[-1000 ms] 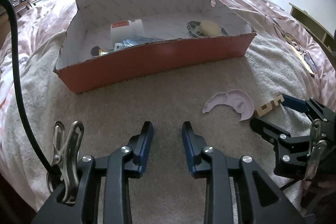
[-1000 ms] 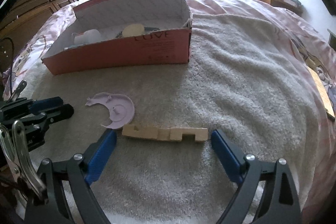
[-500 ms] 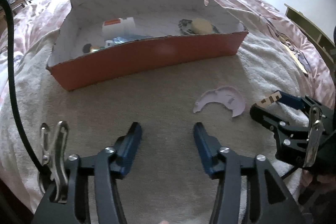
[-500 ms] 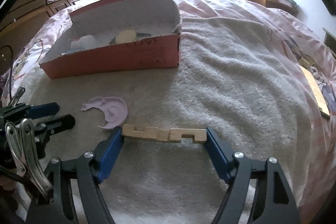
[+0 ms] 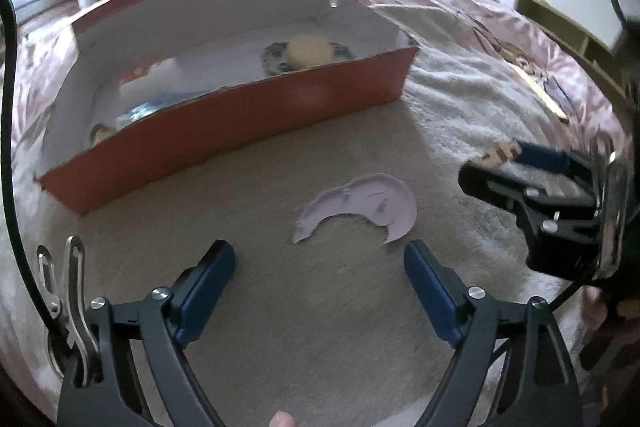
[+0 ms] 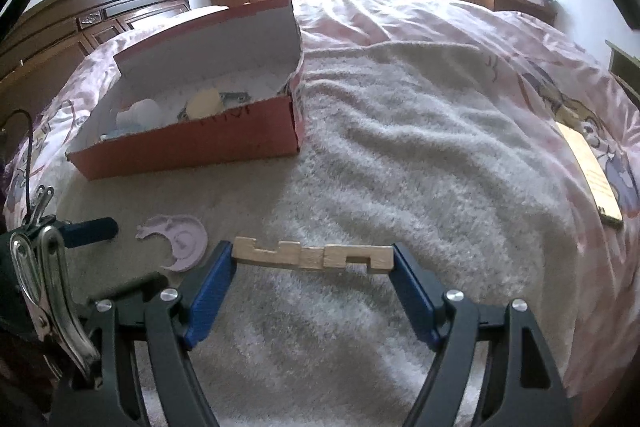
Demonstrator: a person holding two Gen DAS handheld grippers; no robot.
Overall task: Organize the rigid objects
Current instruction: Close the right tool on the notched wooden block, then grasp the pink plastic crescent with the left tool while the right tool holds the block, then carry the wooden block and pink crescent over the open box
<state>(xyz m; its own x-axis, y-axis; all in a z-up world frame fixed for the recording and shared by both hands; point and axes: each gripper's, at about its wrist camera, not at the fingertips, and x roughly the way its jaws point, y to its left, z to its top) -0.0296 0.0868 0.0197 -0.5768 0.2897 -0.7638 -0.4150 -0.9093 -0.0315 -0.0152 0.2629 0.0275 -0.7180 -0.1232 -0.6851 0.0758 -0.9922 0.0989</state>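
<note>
My right gripper is shut on the two ends of a notched wooden block and holds it lifted above the grey blanket; the block's end also shows in the left wrist view. My left gripper is open wide and empty, just short of a lilac crescent-shaped plastic piece lying on the blanket, which also shows in the right wrist view. A red cardboard box with white inside stands beyond; it also shows in the right wrist view at far left.
The box holds a round cream lid on a dark part, a white bottle and small items at its left end. A yellow flat card lies at the bed's right. A dark wooden headboard stands far left.
My right gripper has closed on the wooden block and lifted it off the blanket. My left gripper has opened wide and moved toward the lilac piece.
</note>
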